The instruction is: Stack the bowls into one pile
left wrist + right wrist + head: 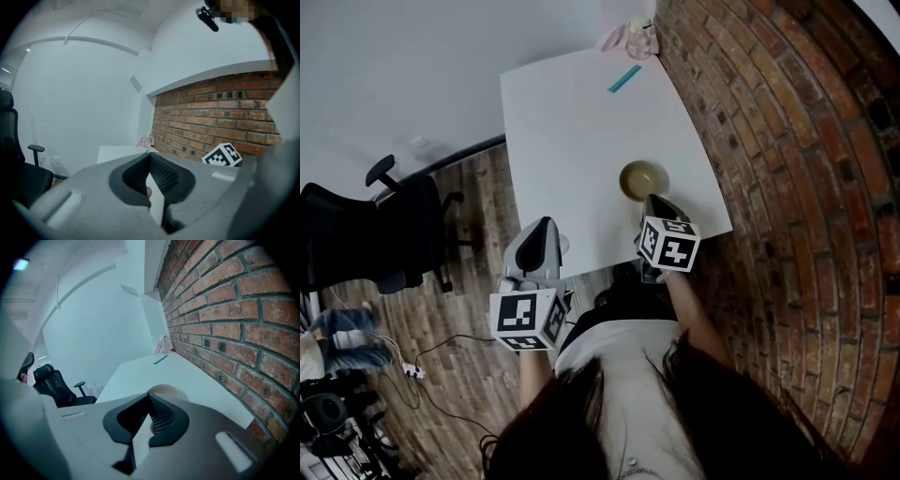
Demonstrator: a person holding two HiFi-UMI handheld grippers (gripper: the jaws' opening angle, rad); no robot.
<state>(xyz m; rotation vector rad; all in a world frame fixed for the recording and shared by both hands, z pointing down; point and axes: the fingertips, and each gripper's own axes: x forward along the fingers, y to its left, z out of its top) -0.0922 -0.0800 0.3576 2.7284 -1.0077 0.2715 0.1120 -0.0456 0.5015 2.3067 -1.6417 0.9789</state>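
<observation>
First, head view: white table (581,122) beside a brick wall (787,187). One olive-toned bowl (642,180) stands on it near the right near corner; whether more bowls nest inside cannot be told. The right gripper (652,202) points at the bowl, tips just beside its near rim. The left gripper (546,225) is over the table's near edge, well left of the bowl. A teal strip (625,78) lies at the far end, and a black office chair (366,234) stands far left.

Left gripper view: left gripper (149,157) jaws pressed together at the tips, nothing between; table (117,152) beyond.

Right gripper view: right gripper (149,397) jaws likewise together and empty; bowl (168,390) rim just past the tips, teal strip (161,359) farther off.
</observation>
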